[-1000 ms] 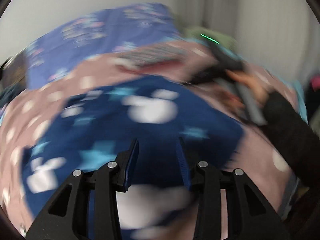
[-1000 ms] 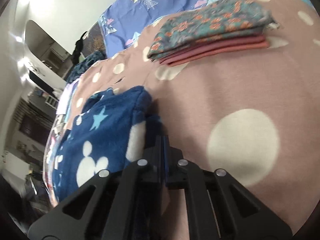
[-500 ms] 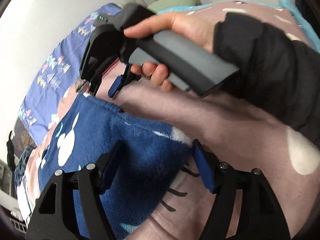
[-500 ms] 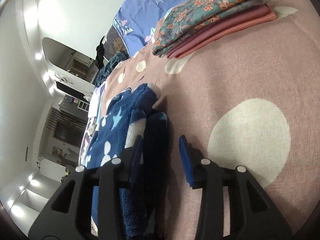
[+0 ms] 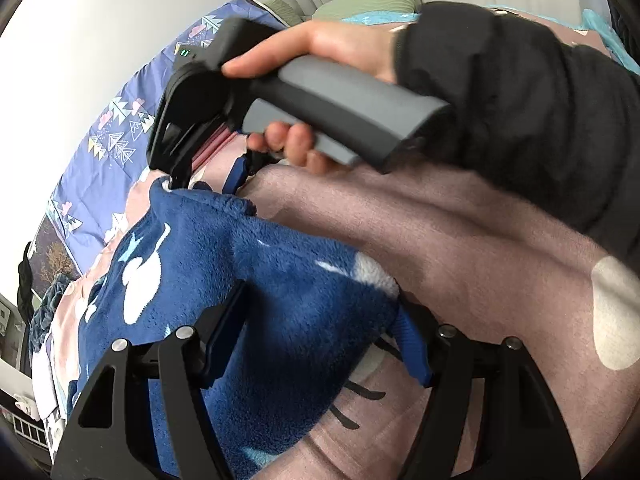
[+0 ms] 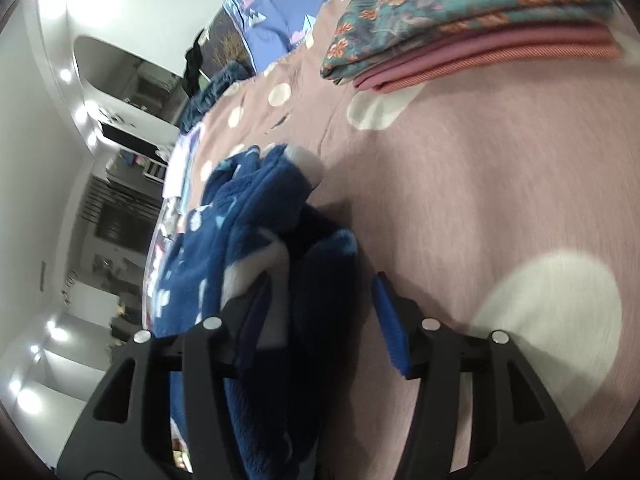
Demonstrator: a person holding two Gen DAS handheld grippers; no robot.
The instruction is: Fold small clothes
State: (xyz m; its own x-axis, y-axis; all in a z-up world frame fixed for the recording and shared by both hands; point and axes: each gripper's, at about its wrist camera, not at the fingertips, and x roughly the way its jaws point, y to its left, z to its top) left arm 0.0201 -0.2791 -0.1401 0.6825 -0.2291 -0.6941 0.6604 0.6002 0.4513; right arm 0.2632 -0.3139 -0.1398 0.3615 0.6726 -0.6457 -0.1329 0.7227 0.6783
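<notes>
Left wrist view: the blue fleece garment (image 5: pixel 256 280) fills the lower left of the frame, lying on the pink spotted bedspread (image 5: pixel 480 260). The left gripper (image 5: pixel 320 336) straddles its near corner with jaws spread, pads not pressing. At upper centre a hand (image 5: pixel 320 60) holds the right gripper (image 5: pixel 212 182) over the garment's far corner. In the right wrist view that gripper's jaws have just been opening, loose around the cloth's edge. Folded clothes (image 6: pixel 472 28) lie at upper right.

free: pink bedspread (image 6: pixel 500 184) right | blocked: folded stack (image 6: pixel 460 36) far end
</notes>
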